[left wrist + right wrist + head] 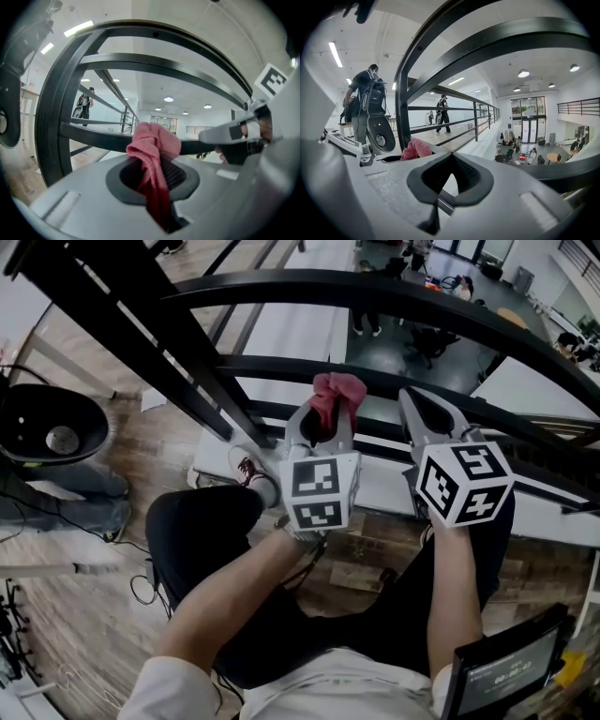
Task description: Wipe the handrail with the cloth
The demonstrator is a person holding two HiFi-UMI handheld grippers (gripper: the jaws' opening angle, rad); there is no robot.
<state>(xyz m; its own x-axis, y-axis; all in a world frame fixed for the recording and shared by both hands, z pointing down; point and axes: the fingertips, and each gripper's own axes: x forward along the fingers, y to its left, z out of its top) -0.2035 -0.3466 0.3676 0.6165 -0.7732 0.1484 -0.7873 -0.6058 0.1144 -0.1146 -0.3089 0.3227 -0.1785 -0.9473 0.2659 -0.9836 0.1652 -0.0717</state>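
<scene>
Pink cloth (337, 395) is clamped in my left gripper (320, 427), with the handrail (375, 294) at 12 o'clock. My right gripper (427, 418) at 3 o'clock has its jaws together, empty. Wiping looks not yet begun, so next I'd press and sweep

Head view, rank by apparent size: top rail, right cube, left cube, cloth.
1. top rail, spans most of the frame
2. right cube and left cube: near alike, right marginally bigger, so tied
3. cloth, smallest

Grey left gripper (323, 423) and right gripper (429, 413) bear black-and-white marker cubes (321, 488) — white shirt (328, 685), black trousers (197, 531).
</scene>
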